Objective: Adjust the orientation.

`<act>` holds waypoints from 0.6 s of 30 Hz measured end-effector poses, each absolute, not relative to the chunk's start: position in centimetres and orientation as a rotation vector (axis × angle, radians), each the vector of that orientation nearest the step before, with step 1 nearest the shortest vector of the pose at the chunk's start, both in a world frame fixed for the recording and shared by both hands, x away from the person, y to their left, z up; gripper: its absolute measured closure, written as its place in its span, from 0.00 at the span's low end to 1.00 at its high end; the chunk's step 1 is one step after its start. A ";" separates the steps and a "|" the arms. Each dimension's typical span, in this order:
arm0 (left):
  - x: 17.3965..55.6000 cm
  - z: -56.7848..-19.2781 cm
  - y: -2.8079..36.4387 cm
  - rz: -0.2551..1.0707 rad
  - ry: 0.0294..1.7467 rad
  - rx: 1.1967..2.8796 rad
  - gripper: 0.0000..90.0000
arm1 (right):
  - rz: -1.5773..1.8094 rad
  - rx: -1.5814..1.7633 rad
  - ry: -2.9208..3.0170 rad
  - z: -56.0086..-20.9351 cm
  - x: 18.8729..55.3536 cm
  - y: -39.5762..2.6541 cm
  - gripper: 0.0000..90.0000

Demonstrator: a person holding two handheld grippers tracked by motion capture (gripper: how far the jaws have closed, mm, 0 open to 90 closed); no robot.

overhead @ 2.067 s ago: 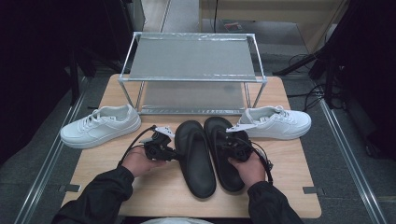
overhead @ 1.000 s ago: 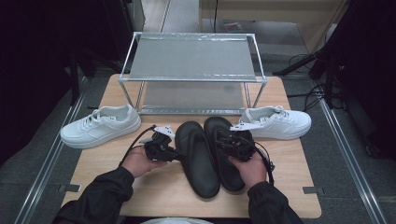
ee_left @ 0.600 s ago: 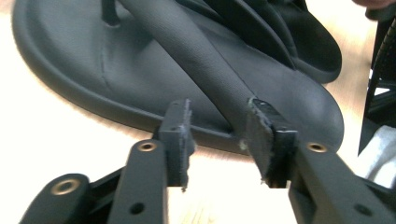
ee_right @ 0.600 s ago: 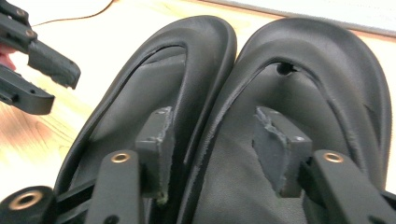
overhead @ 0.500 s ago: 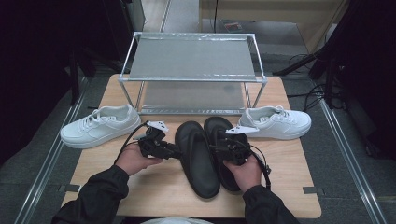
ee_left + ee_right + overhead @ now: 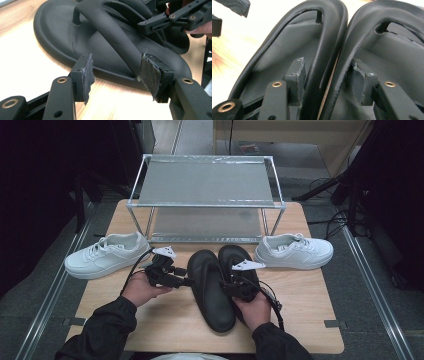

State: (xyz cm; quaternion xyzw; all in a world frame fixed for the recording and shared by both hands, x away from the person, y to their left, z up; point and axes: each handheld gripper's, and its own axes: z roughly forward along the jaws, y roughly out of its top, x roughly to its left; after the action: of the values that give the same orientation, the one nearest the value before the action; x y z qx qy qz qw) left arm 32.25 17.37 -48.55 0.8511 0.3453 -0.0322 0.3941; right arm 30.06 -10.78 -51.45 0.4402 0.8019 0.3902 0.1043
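Left to right on the worktop [image 6: 310, 320]: white sneaker [image 6: 107, 255] at the left edge, toe near the rim, open wood in front of it. Left claw [image 6: 189, 282] sits just left of the left sandal [image 6: 212, 290], jaws apart after just opening. In the left gripper view one pad [image 6: 86, 75] is clear of the sole edge and the other is touching or nearly touching the strap, no squeeze visible.

Both black sandals lie side by side at centre, touching along their inner edges, toes toward the rack [image 6: 207, 195]. Right claw [image 6: 235, 287] is over the right sandal [image 6: 242, 267]. Its jaws are spread and have just eased in a little. In the right gripper view they straddle the two adjacent straps, one jaw inside each sandal. Can't tell if the pads press.

Second white sneaker [image 6: 295, 251] is at the right, close to the rack leg, bare wood to its right and in front.

Rack spans the back edge, both shelves bare.

Count: 2 sandals, 2 sneakers, 1 rack, 2 claws.
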 end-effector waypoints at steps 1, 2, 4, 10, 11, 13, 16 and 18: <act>32.3 -48.5 17.4 -0.081 0.877 2.157 0.49 | 1.151 1.298 2.365 -51.4 30.1 -10.8 0.56; 32.3 -48.5 17.5 -0.075 0.879 2.156 0.49 | 1.148 1.296 2.363 -51.5 30.0 -10.7 0.56; 32.3 -48.5 17.5 -0.074 0.880 2.151 0.49 | 1.143 1.294 2.357 -51.7 30.0 -10.5 0.58; 32.4 -48.4 17.8 -0.061 0.891 2.134 0.48 | 1.146 1.315 2.353 -51.7 30.0 -10.5 0.63; 32.4 -48.4 17.8 -0.061 0.893 2.135 0.47 | 1.153 1.344 2.356 -51.7 30.1 -10.6 0.65; 32.4 -48.4 17.8 -0.058 0.892 2.134 0.47 | 1.165 1.370 2.355 -51.6 30.2 -10.7 0.67; 32.4 -48.5 17.8 -0.050 0.890 2.135 0.45 | 1.161 1.386 2.355 -51.6 30.2 -10.6 0.73; 32.4 -48.5 17.8 -0.046 0.887 2.134 0.45 | 1.153 1.382 2.358 -51.6 30.2 -10.6 0.74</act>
State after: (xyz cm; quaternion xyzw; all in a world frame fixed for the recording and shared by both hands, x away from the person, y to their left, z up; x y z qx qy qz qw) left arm 32.39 17.81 -48.45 0.8448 0.3513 -0.0184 0.4032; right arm 30.21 -10.63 -51.58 0.4640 0.7920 0.3871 0.0876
